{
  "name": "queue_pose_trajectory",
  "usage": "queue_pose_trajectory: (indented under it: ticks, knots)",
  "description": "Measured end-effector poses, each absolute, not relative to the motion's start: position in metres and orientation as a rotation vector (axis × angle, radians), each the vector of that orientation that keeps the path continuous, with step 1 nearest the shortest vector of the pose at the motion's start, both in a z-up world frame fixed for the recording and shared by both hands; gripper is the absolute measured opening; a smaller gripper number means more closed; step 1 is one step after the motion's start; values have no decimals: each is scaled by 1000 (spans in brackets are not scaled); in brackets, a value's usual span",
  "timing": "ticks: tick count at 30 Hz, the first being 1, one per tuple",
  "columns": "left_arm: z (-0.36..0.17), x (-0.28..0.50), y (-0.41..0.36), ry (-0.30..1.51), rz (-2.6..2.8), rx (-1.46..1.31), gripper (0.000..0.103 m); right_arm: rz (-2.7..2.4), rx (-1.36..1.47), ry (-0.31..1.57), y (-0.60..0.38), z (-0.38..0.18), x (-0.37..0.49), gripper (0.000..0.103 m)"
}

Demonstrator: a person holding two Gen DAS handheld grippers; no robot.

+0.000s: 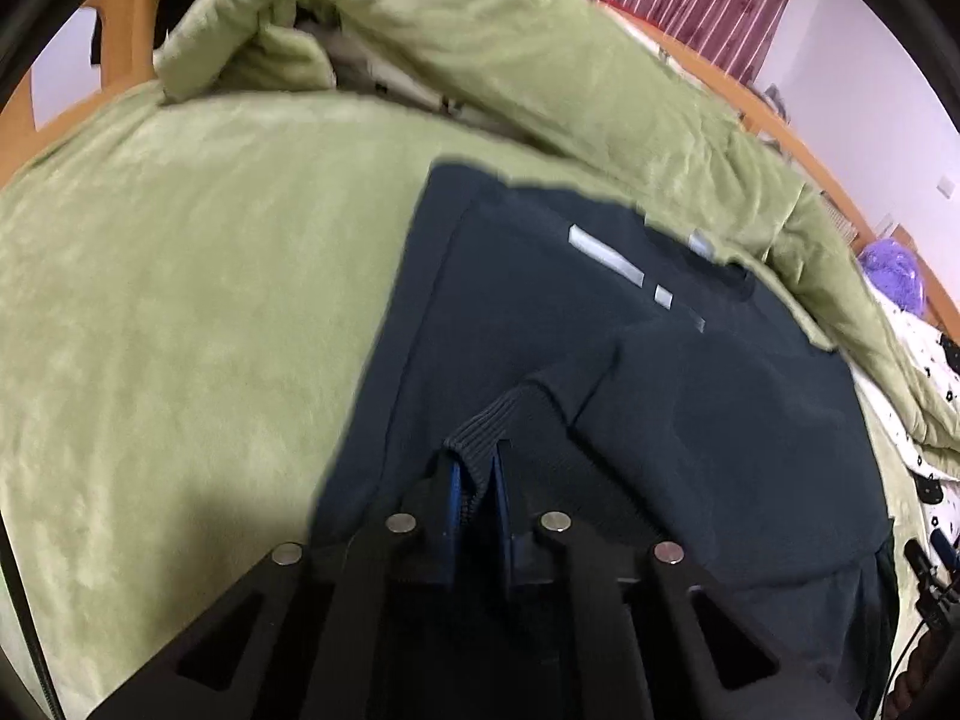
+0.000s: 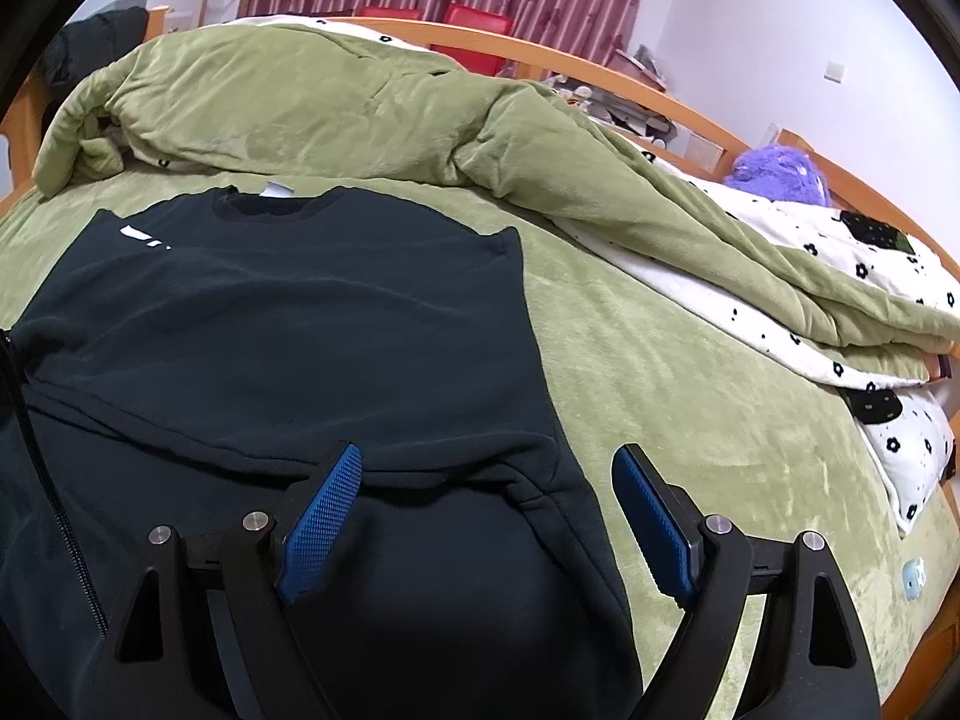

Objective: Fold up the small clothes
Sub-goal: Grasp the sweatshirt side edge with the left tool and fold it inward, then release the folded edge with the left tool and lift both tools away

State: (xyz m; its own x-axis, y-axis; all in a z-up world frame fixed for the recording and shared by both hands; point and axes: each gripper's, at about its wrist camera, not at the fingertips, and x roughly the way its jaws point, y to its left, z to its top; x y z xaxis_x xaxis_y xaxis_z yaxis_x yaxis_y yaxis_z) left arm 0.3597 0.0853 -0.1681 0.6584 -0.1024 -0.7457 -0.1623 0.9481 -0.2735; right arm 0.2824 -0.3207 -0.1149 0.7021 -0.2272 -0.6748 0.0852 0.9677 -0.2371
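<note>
A dark sweater (image 2: 288, 324) lies flat on the green bed (image 2: 690, 408), collar at the far end, hem near; a bunched quilt (image 2: 360, 96) sits just beyond the collar.

The left gripper (image 1: 477, 480) is clamped on the ribbed cuff (image 1: 480, 426) of a sleeve, which is drawn across the sweater's body; the cuff is pinched between the blue pads (image 1: 457, 483), with only a narrow strip of rib caught. The right gripper (image 2: 486, 510) hangs over the near right part of the sweater with its fingers wide apart and nothing between them.

Judging from this, a sleeve fold is in hand. The risks: the thin bite on the cuff may slip if the sleeve is pulled taut, dropping it askew; a drag across the body may ruck the soft cloth beneath and spoil the flat lie; the right gripper, not pinning anything, leaves the sweater free to slide on the plush bed; a sleeve laid at a slant would make later folds uneven.
</note>
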Motion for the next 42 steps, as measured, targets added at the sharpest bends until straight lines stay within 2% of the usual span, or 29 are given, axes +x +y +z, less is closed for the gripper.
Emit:
queue_pose_trajectory:
  ticks: [5,11,14,15,16,18,32,42]
  knots:
    - [-133,359,91,736,68,-253,10,-180,-165,796,-329,-121,291,85]
    - [-152,372,87,861,132,-171,19,-205,-120,867,-343,-141,306,85]
    - [-151,368,93,865,129,-193,22,-252,-94,934,-352,-154,312,85]
    - [-148,365,96,853,128,-209,27,-276,-84,965,-356,-160,315,85]
    - [-145,361,99,838,123,-224,36,-297,-77,992,-360,-165,316,84]
    - [-139,355,99,805,114,-243,47,-317,-52,1025,-367,-173,317,82]
    - [-163,344,54,851,91,-6,48,-255,-33,888,-355,-146,308,82]
    - [-166,340,52,853,136,44,50,-253,-18,891,-354,-144,306,82]
